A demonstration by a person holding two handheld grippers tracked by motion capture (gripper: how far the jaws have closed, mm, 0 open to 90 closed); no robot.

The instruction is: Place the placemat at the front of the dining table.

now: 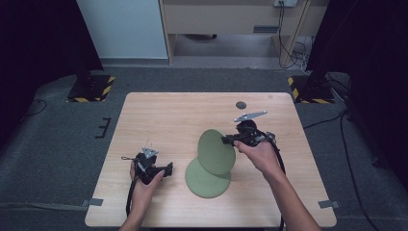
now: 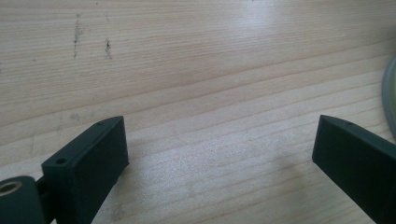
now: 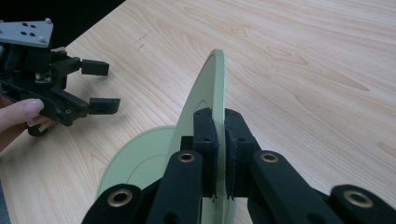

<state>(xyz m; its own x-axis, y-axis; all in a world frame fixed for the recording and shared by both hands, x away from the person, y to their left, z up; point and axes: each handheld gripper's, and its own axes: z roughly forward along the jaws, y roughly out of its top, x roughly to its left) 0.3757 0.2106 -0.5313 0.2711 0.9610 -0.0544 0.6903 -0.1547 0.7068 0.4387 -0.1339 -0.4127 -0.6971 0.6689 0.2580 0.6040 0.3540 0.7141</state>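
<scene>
Near the front edge of the table (image 1: 144, 207) my left tongs (image 1: 166, 169) hang with the jaws wide and nothing between them, just left of a green plate (image 1: 204, 182) that lies flat on the wood. My right tongs (image 1: 226, 140) pinch the rim of a second green plate (image 1: 215, 151), lifted and tilted on its edge above the flat one, so I judge one plate is placed or waiting and this one is in transit. Farther, the pale wooden top is bare except a small dark disc (image 1: 240, 105) near the back right corner, and beyond it I see grey floor, hazard-striped stand bases (image 1: 91, 89) and a wooden desk (image 1: 231, 19).
</scene>
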